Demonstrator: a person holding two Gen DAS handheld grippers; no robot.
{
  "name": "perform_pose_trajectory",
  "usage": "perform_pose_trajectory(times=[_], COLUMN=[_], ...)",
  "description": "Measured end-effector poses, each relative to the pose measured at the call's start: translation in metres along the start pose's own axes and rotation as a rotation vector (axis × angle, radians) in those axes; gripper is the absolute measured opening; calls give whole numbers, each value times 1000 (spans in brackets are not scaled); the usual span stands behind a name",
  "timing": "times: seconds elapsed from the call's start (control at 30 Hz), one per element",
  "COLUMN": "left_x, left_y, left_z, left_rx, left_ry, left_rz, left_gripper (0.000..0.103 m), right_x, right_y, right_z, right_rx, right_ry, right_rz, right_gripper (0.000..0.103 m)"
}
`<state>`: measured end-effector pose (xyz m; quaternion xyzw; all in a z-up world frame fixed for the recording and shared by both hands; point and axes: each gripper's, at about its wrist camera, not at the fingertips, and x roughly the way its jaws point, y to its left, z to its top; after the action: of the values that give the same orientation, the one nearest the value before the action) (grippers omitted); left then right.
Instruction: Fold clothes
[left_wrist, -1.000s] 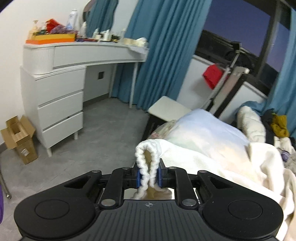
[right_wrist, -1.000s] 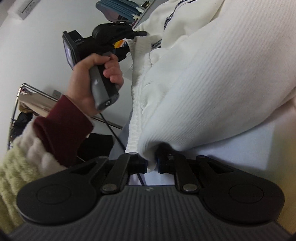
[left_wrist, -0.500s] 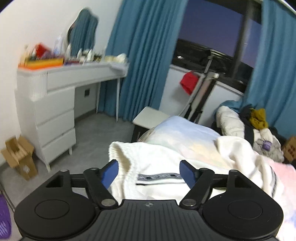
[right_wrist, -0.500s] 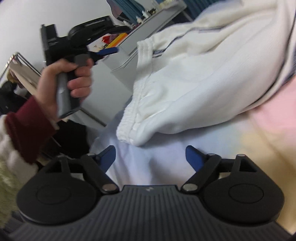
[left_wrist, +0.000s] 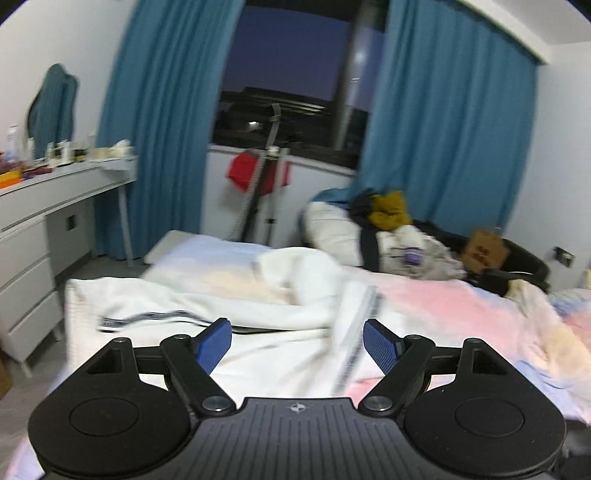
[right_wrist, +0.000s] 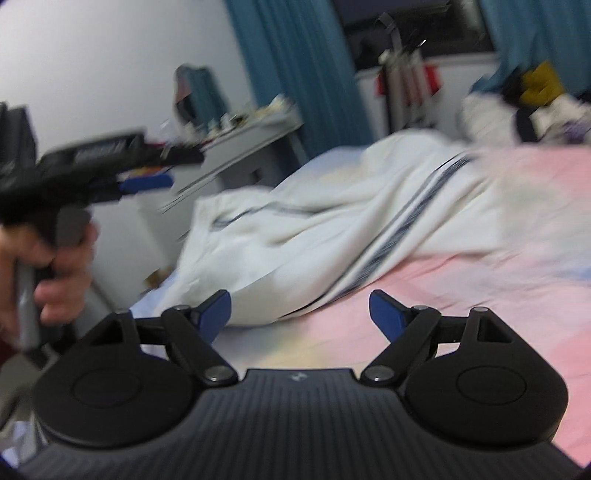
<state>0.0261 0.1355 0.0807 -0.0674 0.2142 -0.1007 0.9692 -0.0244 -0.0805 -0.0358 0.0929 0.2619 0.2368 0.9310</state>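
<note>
Both tools, left (left_wrist: 297, 343) and right (right_wrist: 299, 312), gaping empty; white garment (right_wrist: 314, 236) lying rumpled on bed (right_wrist: 461, 295), looking soft, limp; gripping waistband edge likely best.

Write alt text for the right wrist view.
The open right gripper hovers empty over a pink bedsheet, facing crumpled white trousers with a dark side stripe. At left, a hand holds the blurred left gripper above the bed's edge.

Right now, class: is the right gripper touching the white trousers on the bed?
Apart. The right wrist view shows the right gripper with jaws wide open and bare bed sheet between them; the white trousers lie beyond.
</note>
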Motion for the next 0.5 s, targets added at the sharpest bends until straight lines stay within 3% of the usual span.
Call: perform_pose_trajectory(times=[0.13, 0.27, 0.5], left_x=[3, 23, 57], left_y=[-53, -73, -89], left_z=[-23, -51, -88], left_rx=[28, 26, 15], left_ry=[-7, 13, 62], left_rz=[-85, -119, -137], left_gripper=[82, 82, 82], right_x=[-28, -35, -30], right_y=[-33, -71, -89], right_z=[6, -10, -19], right_rx=[-20, -40, -42], right_ry=[-71, -124, -164], right_rz=[-98, -190, -245], right_gripper=[84, 84, 84])
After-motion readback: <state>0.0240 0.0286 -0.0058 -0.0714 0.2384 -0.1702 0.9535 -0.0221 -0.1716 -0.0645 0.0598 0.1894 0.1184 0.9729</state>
